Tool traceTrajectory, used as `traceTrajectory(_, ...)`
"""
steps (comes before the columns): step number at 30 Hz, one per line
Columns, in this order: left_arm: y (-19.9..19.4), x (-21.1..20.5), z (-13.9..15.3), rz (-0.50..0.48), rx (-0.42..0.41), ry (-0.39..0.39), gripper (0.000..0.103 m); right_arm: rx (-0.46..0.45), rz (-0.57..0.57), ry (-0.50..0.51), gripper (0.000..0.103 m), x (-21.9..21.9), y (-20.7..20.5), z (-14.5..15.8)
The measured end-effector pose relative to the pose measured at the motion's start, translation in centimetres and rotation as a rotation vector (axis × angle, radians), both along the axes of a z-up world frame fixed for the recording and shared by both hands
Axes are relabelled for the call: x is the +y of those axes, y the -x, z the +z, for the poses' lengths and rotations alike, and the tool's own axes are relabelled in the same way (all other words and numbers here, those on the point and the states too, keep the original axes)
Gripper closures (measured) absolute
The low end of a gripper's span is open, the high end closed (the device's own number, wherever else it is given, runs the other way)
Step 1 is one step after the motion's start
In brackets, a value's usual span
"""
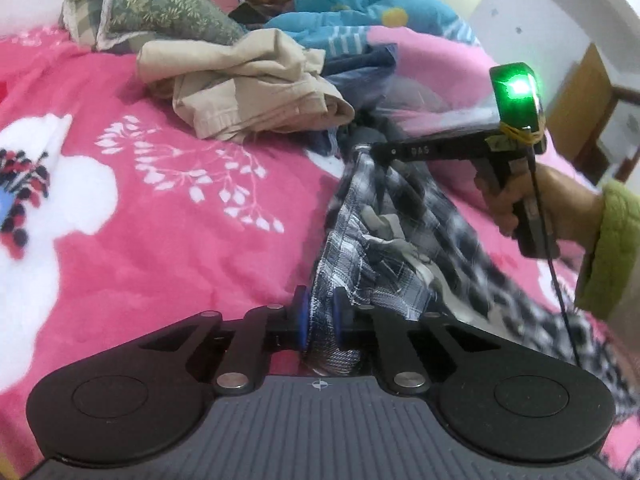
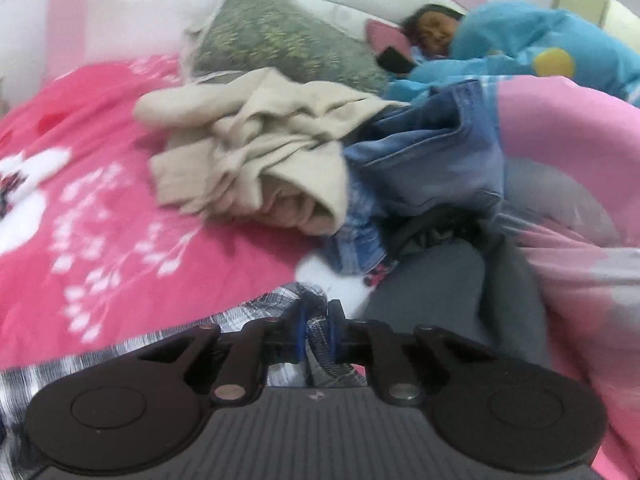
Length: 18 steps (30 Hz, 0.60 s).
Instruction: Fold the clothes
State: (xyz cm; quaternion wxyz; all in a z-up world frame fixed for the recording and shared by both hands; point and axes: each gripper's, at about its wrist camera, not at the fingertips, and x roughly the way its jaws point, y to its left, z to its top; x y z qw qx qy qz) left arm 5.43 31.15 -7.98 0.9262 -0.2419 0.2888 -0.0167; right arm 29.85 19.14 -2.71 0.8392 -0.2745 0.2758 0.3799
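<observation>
Blk/white plaid shirt (image 1: 384, 240), beige trousers (image 1: 248, 84), pink floral blanket (image 1: 140, 200), blue jeans (image 2: 432, 152).

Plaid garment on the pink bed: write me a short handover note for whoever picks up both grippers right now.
Left gripper: shut on the plaid garment, pinching a bunched edge.
Right gripper: shut on another part of the same garment, which hangs between the two above the pink bedspread.
Waiting: a crumpled beige garment and blue jeans heaped further up the bed, near a grey pillow. A person lies under a blue cover at the head of the bed.
Done: the plaid piece is picked up at two points.
Left: spread it flat, fold it, then the beige and the jeans; nothing looks folded yet.
</observation>
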Motion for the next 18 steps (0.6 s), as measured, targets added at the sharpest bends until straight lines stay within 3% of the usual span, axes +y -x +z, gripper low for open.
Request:
traceTrajectory(2,-0.1,0.5,0.1,0.004,-0.008,0.023,0.097,-0.009,-0.01,-0.024,0.094,0.7,-0.3,0.2)
traceTrajectory(8,1.1,1.7,1.5,0.059,-0.098,-0.016,0.099,-0.028,0.005,-0.085,0.095,2.8,-0.8,0.6)
traceTrajectory(16,1.2,6.4,1.1,0.16,-0.089,0.027,0.099,-0.039,0.026,-0.176,0.097,6.2,-2.6,1.7)
traceTrajectory(18,1.0,6.8,0.3,0.165,-0.055,0.019,0.099,-0.027,0.049,-0.184,0.097,6.9,-2.9,1.0)
